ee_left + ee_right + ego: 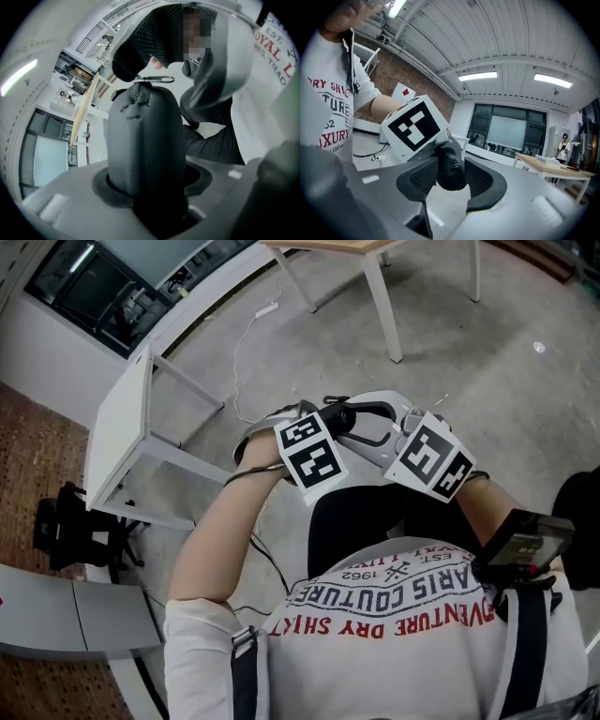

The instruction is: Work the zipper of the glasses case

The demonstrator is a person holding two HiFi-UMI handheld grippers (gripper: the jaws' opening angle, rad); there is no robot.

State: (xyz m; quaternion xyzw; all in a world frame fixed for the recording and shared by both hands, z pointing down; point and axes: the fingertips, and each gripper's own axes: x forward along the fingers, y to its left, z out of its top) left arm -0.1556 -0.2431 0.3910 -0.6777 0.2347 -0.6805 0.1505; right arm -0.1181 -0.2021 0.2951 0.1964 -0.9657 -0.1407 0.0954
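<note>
Left claw (150, 183) clamps the glasses case (143, 140), long axis toward the right claw (451, 179), which stands open astride its zipper pull (451, 165).

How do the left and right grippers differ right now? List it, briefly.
The left gripper is clamped on the case; the right gripper stands open around it. The left holds the case's plain end; the right is at the end with the zipper pull. Both carry a marker cube.
</note>
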